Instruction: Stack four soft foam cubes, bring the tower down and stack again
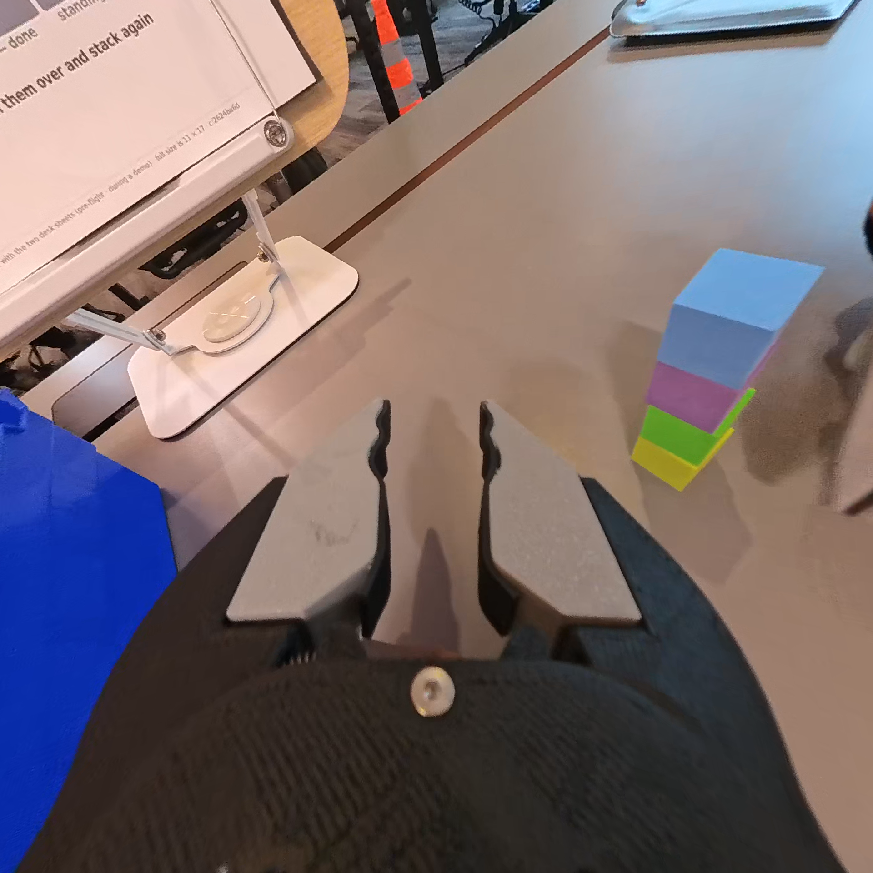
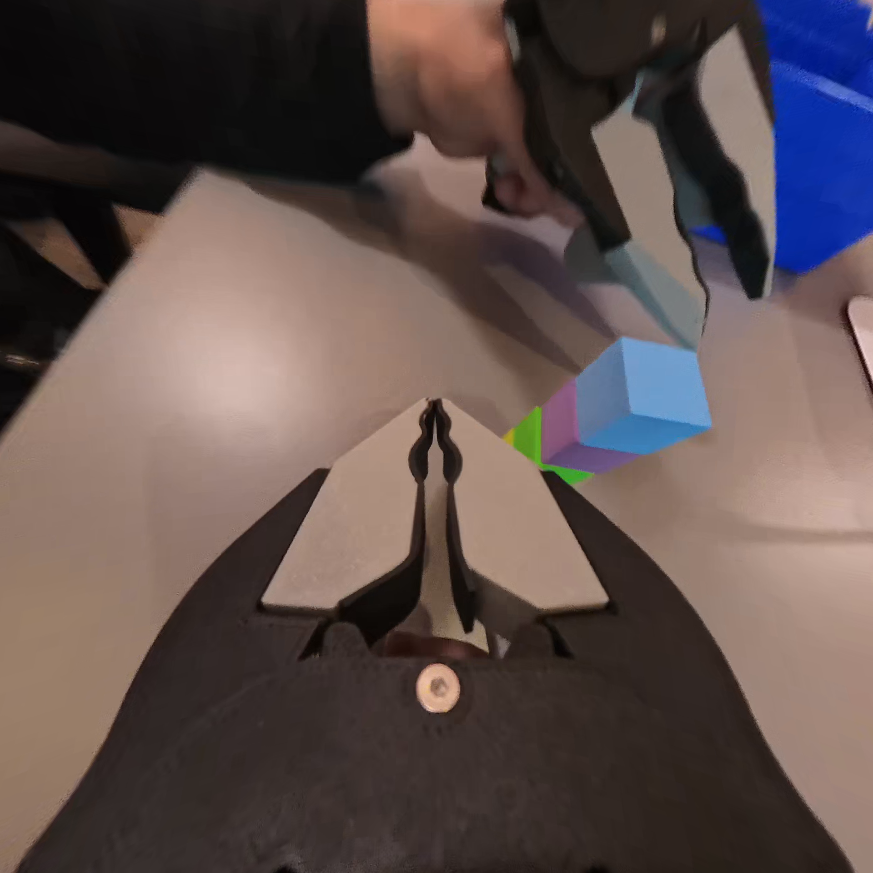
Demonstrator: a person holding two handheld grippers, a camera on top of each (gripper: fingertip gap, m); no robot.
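A tower of foam cubes stands on the grey table (image 1: 519, 236): a yellow cube (image 1: 661, 460) at the bottom, then a green cube (image 1: 673, 427), a purple cube (image 1: 689, 394) and a blue cube (image 1: 727, 326) on top. My left gripper (image 1: 434, 411) is open with nothing between its fingers, to the left of the tower. My right gripper (image 2: 434, 401) is shut with nothing between its tips, above the table to the left of the tower; the blue cube (image 2: 647, 397), purple cube (image 2: 562, 425) and green cube (image 2: 531, 437) show there. The left gripper (image 2: 727, 283) also shows in the right wrist view, beyond the tower.
A white sheet on a stand (image 1: 245, 330) sits at the far left. A blue bin (image 1: 71, 590) stands at the left and shows in the right wrist view (image 2: 822, 165). A metal tray (image 1: 727, 16) lies at the back. A person's hand and dark sleeve (image 2: 425, 80) hold the left gripper. It is some 6 centimetres from my right tips to the green cube (image 1: 673, 427).
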